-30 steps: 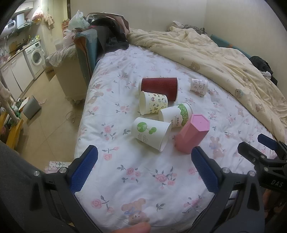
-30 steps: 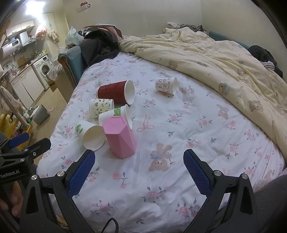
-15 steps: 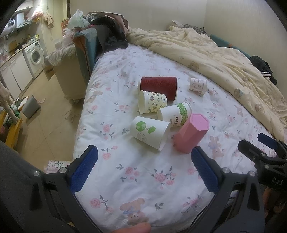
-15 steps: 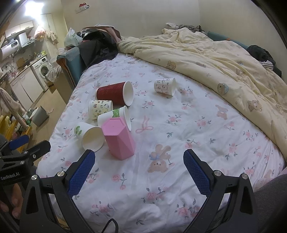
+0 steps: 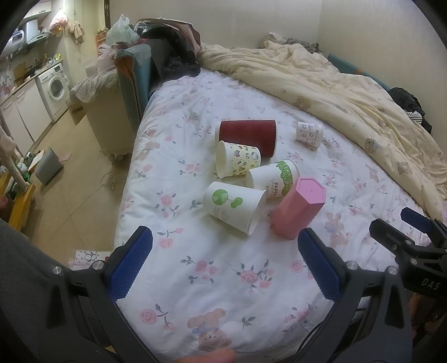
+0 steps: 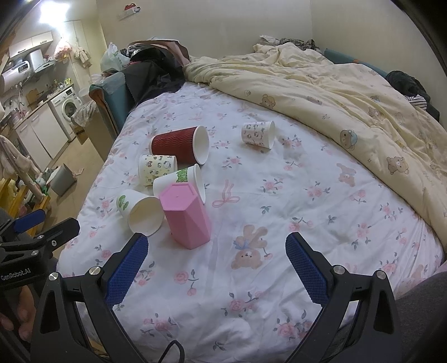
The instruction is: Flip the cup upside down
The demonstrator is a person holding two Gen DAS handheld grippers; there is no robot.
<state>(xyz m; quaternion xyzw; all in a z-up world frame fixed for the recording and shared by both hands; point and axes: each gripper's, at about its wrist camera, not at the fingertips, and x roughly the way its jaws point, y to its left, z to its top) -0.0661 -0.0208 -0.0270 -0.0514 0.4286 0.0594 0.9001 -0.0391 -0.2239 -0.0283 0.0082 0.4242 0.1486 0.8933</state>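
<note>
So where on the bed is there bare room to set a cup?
Bare sheet between the pink cup, the small cup and the duvet; also the near strip before both grippers. Crowded: red cup down to the pink one.

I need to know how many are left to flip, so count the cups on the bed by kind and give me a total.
Paper cups lying on their sides: 5
Pink plastic cup, mouth down: 1
Total: 6

Dim, warm indoor light; a ceiling lamp [image 6: 49, 12] glares upper left. Fisheye bends edges, corners vignette black; focus stays sharp.
</note>
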